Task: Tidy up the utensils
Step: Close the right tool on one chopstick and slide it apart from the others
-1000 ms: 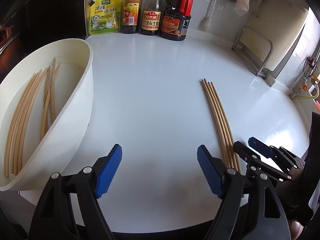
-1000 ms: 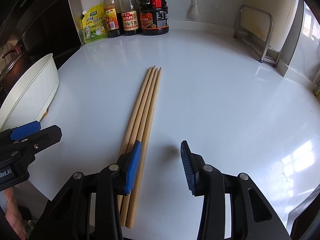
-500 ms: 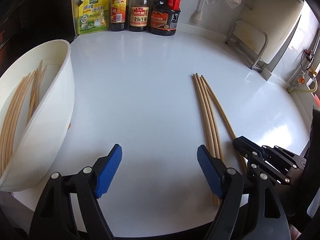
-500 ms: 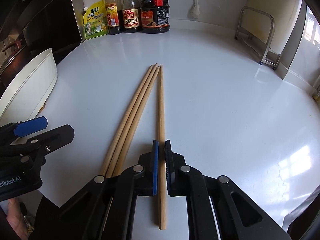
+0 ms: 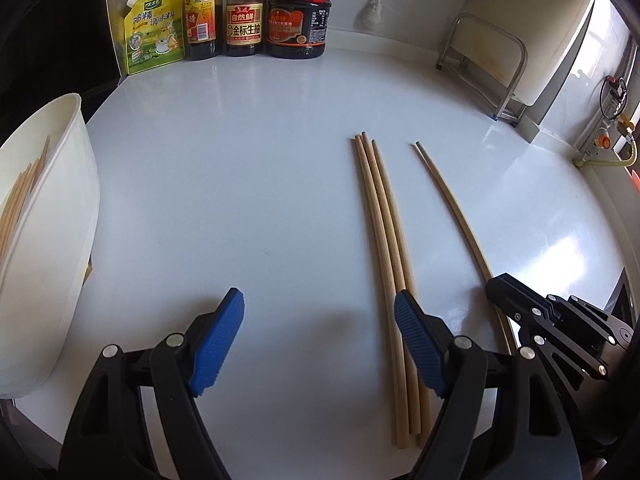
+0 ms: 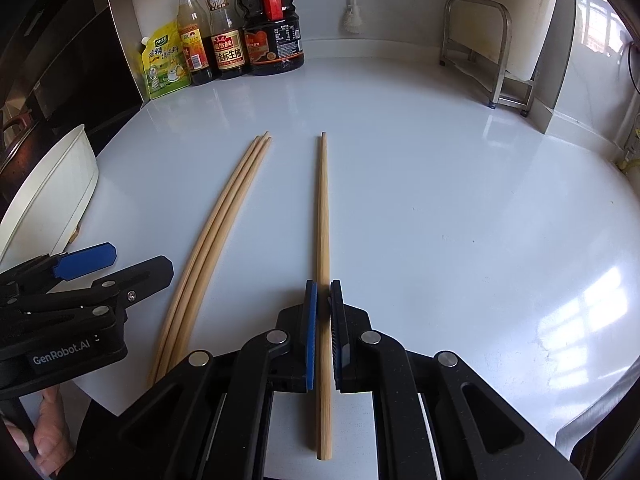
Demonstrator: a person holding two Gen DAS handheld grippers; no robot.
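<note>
Three long wooden chopsticks (image 5: 386, 240) (image 6: 224, 220) lie side by side on the white counter (image 5: 248, 184). A fourth chopstick (image 6: 323, 216) (image 5: 452, 204) is apart from them to the right, with my right gripper (image 6: 323, 292) shut on its near part. My left gripper (image 5: 320, 320) stands open over bare counter, its right finger just over the near ends of the three. It appears at the left edge as a left gripper (image 6: 92, 268) in the right wrist view. A white basin (image 5: 52, 240) at the left holds several more chopsticks (image 5: 20, 196).
A yellow seasoning pouch (image 5: 154, 28) and three dark sauce bottles (image 5: 256, 8) stand along the back wall. A metal rack (image 5: 492, 64) holding a white board stands at the back right. A hand (image 6: 48, 436) holds the left gripper.
My right gripper closed on the rightmost chopstick and drew it rightwards away from the other three. My left gripper shifted right, so the basin slid toward the left edge of its view.
</note>
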